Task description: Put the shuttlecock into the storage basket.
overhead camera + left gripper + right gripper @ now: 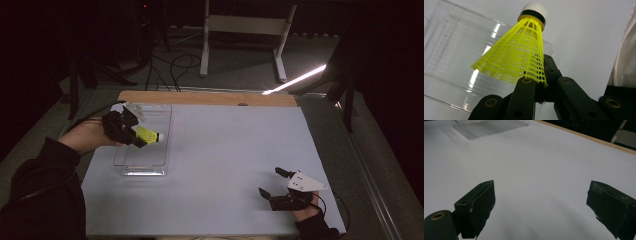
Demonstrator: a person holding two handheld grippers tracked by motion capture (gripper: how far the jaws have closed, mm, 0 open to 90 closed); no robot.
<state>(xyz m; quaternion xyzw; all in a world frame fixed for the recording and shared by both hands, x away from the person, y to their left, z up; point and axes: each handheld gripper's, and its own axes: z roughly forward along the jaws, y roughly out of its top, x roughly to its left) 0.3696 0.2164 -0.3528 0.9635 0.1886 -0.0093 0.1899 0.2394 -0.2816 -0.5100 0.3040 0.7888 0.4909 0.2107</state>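
The yellow shuttlecock (pixel 146 135) is clamped by its mesh skirt between the jaws of the left hand-held gripper (pixel 131 131), its white cork tip pointing away from the hand, toward the right in the high view. It hangs above a clear plastic tray (pixel 150 170) that lies on the left part of the pale tabletop (pixel 225 150). In the left gripper view the shuttlecock (pixel 520 53) rises from the black jaws with the tray (pixel 446 50) behind it. The right hand-held gripper (pixel 273 183) sits low over the tabletop near its front right corner, well apart from the tray, jaws spread wide and holding nothing; the right gripper view shows bare tabletop (pixel 536 170) between its two pads (pixel 482 205)
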